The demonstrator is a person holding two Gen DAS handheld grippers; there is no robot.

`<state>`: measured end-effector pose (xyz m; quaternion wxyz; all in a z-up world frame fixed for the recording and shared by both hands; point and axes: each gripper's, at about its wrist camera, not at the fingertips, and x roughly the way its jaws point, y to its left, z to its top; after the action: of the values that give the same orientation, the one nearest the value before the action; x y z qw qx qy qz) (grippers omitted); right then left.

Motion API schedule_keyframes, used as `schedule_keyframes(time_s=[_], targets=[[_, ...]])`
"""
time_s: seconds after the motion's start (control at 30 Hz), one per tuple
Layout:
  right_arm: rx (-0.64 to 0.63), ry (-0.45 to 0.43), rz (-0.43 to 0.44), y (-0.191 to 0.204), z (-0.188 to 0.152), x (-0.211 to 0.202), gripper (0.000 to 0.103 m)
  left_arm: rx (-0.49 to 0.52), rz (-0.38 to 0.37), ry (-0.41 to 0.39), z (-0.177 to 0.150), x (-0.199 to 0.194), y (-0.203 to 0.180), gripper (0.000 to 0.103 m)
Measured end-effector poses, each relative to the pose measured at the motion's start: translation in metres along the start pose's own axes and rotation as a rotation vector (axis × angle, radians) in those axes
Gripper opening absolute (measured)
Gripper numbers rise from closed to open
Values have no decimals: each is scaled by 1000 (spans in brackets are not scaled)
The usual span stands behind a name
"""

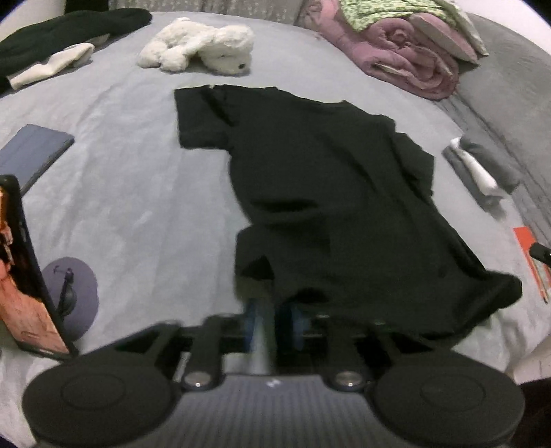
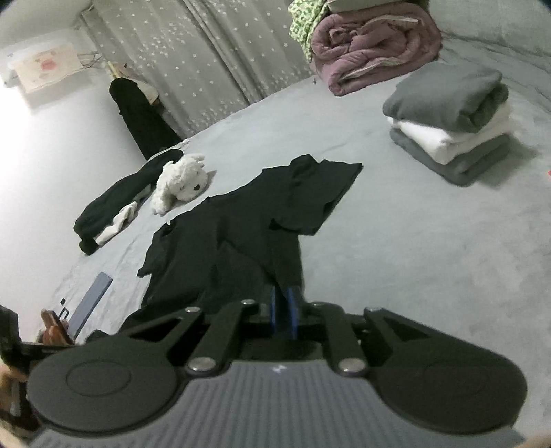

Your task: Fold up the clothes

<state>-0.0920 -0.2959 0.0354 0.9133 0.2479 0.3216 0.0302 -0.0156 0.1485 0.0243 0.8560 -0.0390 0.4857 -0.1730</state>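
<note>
1. Black T-shirt [image 1: 310, 193]: spread on the grey bed [image 1: 120, 206], collar end far from me, hem end nearest and raised off the sheet. One sleeve lies flat at the far left in my left view; the other is rumpled toward the right.
2. My left gripper [image 1: 272, 310]: blue fingers together, pinched on the shirt's near hem, cloth draping over the tips. The view is blurred here.
3. My right gripper [image 2: 284, 303]: blue fingers close together, clamped on a fold of the shirt [image 2: 224, 248] at its near edge, the cloth rising into the jaws.
4. White plush toy [image 1: 203, 46]: lying on the bed just beyond the shirt's collar end.
5. Dark garment [image 1: 65, 31] with a white piece [image 1: 51, 69] on it: far left of the bed, apart from the shirt.
6. Folded stack [image 2: 451, 124]: grey, white, grey layers, on the bed well to the right of the shirt.
7. Pink quilt [image 2: 375, 44]: rolled at the head of the bed, green patterned cloth [image 2: 304, 20] on top.
8. Tablet [image 1: 32, 155]: flat on the bed, left of the shirt.
9. Phone [image 1: 24, 275]: upright on a stand at the left edge, screen lit.
10. Starred curtain [image 2: 193, 69]: behind the bed.
</note>
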Motion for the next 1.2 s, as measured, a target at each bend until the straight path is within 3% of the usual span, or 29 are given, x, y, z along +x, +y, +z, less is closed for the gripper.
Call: schedule_keyframes(time_s=[0.03,0.23,0.27,0.3,0.37,0.6,0.87,1.2], targets=[[5,4,1,-2,0,1,15,2,15,-7,1,0,0,46],[9,39,-9,-3,3,22,16,-10,53,-32,9,6,2,63],[10,44,-10,-3,3,25,21,-18,64,-32,11,10,2,64],[16,51,-12,-3,4,30,34,-26,75,-31,13,14,3,64],[21,57,-15,-1,6,40,43,-46,98,-30,18,22,3,66],[11,67,-16,13,18,68,48,-100,133,-17,40,51,-1,68],[125,80,-26,12,35,105,48,-193,175,-32,64,72,2,70],[80,50,-181,5,51,136,53,-251,219,-18,84,101,12,70]])
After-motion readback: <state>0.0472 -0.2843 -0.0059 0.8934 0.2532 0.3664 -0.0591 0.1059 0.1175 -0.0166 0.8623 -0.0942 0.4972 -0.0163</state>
